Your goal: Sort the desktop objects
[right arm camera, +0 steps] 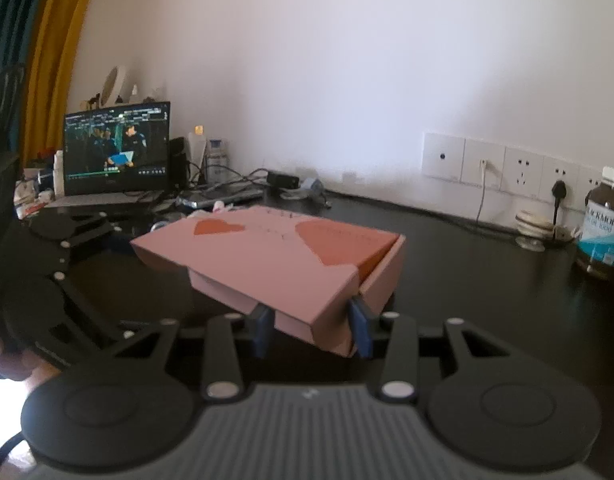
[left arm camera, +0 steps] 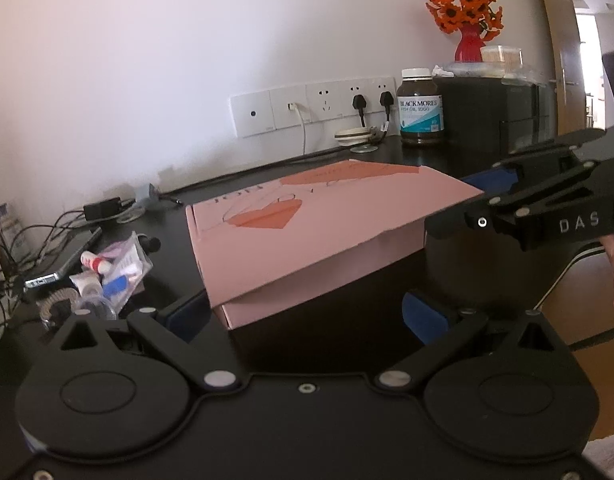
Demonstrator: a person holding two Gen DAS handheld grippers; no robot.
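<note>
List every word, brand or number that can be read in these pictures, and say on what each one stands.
"BLACKMORES": label of the brown bottle by the wall.
"FISH OIL 1000": same label, below the brand; partly blurred.
"DAS": side of the right hand-held gripper.
Writing on the pink box lid: too faint to read.
Text on the laptop screen: too small.

Black desk (left arm camera: 335, 332) bearing pink box (left arm camera: 307, 232), supplement bottle (left arm camera: 421, 108), phone (left arm camera: 63, 258), laptop (right arm camera: 117, 152)
</note>
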